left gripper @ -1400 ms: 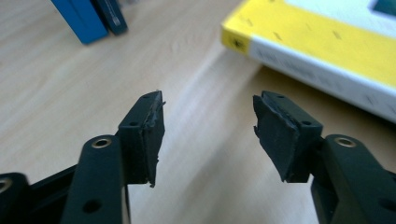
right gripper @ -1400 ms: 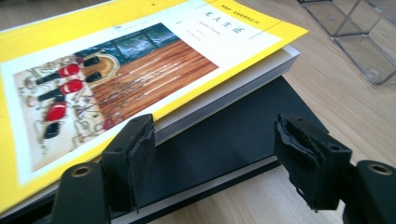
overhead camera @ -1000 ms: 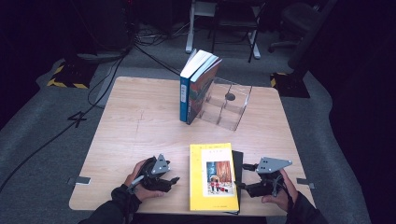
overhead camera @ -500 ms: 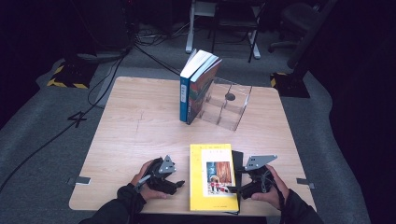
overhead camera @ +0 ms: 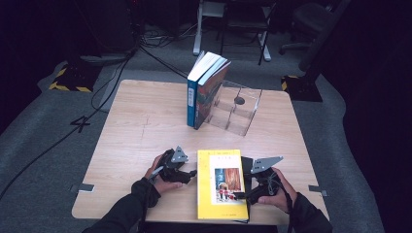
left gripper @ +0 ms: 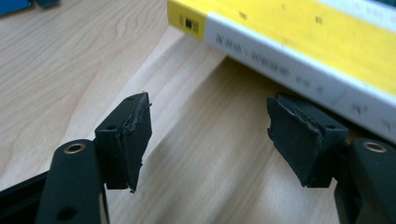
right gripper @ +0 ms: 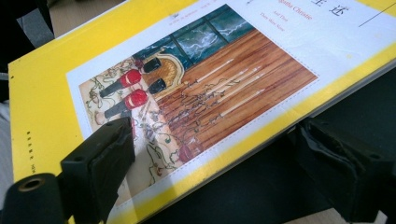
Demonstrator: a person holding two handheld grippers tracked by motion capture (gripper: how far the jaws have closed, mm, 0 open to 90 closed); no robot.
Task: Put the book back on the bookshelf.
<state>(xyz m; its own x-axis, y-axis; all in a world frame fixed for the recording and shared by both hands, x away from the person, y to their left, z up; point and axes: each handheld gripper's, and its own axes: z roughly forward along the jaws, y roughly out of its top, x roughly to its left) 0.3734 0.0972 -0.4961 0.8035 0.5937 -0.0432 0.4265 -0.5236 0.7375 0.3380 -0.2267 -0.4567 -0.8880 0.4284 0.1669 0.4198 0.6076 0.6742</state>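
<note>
Yellow book [overhead camera: 222, 183] flat on counter [overhead camera: 141, 126]. Left hand-held gripper [overhead camera: 190, 173] beside its spine, jaws just closing slightly, gaping, empty. Right hand-held gripper [overhead camera: 241, 195] just opening wide, straddling its edge, not gripping

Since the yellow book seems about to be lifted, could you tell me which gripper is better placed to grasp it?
Probably the right gripper: its open jaws straddle the yellow book at its edge, one above the cover, one below. The left gripper is open beside the spine, with only table between its jaws.
</note>
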